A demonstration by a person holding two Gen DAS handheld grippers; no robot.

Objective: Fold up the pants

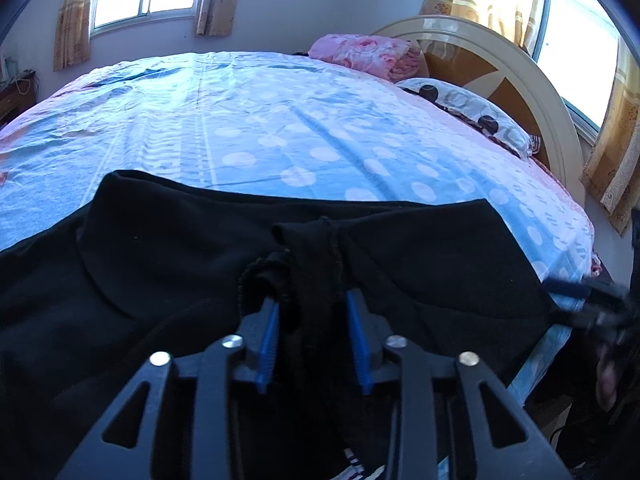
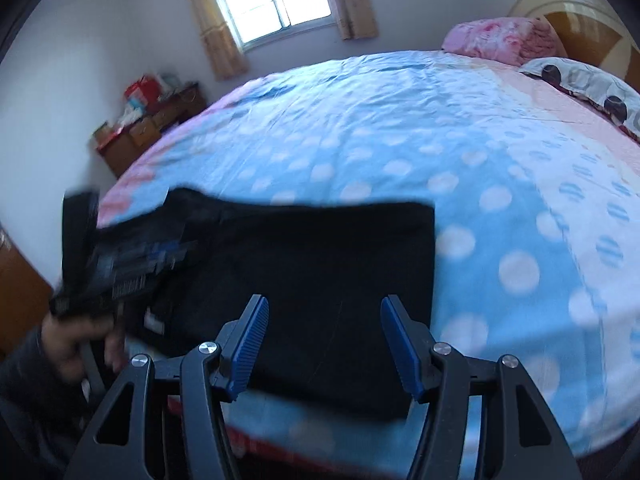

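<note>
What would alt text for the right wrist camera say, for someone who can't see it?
The right gripper, jaws open and empty, hovers over black pants lying flat on a blue polka-dot bedsheet. At left, blurred, a hand holds the left gripper over the pants.

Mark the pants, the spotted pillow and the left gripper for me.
pants [image 2: 320, 264], right wrist view, flat middle of the folded fabric
spotted pillow [image 1: 472, 108], left wrist view, its top face
left gripper [image 1: 312, 300], left wrist view, midway between its fingertips
</note>
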